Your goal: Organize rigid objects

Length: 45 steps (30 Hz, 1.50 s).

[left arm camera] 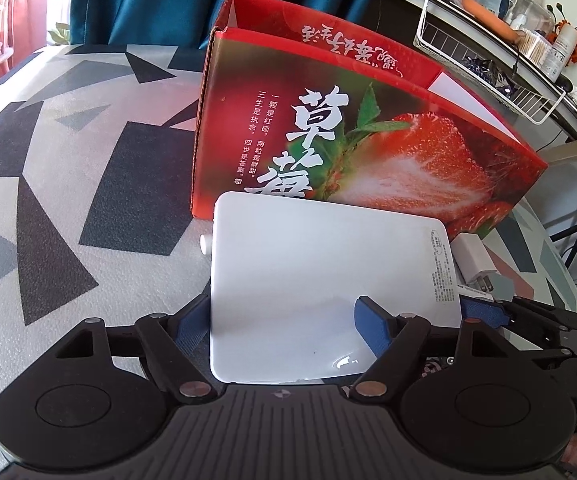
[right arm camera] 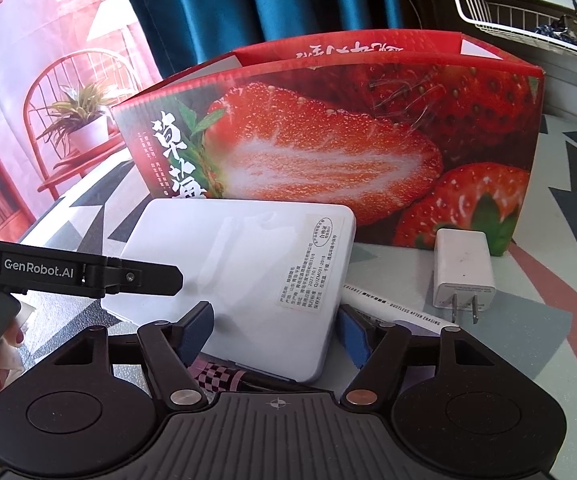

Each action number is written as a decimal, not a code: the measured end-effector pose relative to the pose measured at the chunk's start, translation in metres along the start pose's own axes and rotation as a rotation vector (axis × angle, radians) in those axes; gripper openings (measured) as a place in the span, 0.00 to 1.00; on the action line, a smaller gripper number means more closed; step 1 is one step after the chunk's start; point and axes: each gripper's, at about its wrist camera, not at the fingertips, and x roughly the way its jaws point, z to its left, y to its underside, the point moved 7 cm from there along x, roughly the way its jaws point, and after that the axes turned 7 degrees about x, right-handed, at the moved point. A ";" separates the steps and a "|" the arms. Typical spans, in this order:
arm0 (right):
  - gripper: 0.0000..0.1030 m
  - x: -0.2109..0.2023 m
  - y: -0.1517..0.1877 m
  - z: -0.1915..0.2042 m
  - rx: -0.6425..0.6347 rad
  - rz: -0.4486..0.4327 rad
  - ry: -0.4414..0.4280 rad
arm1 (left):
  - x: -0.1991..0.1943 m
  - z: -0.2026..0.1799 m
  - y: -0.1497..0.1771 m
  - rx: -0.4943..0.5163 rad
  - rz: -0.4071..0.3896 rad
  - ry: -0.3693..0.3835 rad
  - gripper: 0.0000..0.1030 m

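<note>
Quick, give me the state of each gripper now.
Left gripper: shut on the flat white rectangular plastic case, one pad over it, one under.
Right gripper: open, its pads either side of the case's near corner.

Left black two-finger gripper with blue pads (left arm camera: 288, 320): held low and level, its jaws closed across a flat white case; left pad (left arm camera: 192, 322) largely hidden behind the case, right pad (left arm camera: 370, 328) lying on its top face.

Right black two-finger gripper with blue pads (right arm camera: 274, 332): jaws parted, one pad (right arm camera: 198, 330) over the case's face, the other (right arm camera: 352, 338) beside its right edge, contact unclear.
</note>
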 end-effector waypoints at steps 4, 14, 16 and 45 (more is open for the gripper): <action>0.59 -0.009 -0.008 0.002 -0.020 -0.042 0.020 | -0.009 -0.005 0.000 0.005 -0.013 0.013 0.77; 0.59 -0.037 -0.018 0.014 -0.078 -0.125 0.019 | -0.044 -0.017 -0.010 0.043 -0.104 -0.008 0.77; 0.58 -0.043 -0.021 0.018 -0.092 -0.143 0.016 | -0.051 -0.019 -0.011 0.046 -0.120 -0.017 0.77; 0.58 -0.094 -0.113 0.024 -0.146 -0.312 0.002 | -0.116 -0.061 -0.104 0.170 -0.370 -0.071 0.77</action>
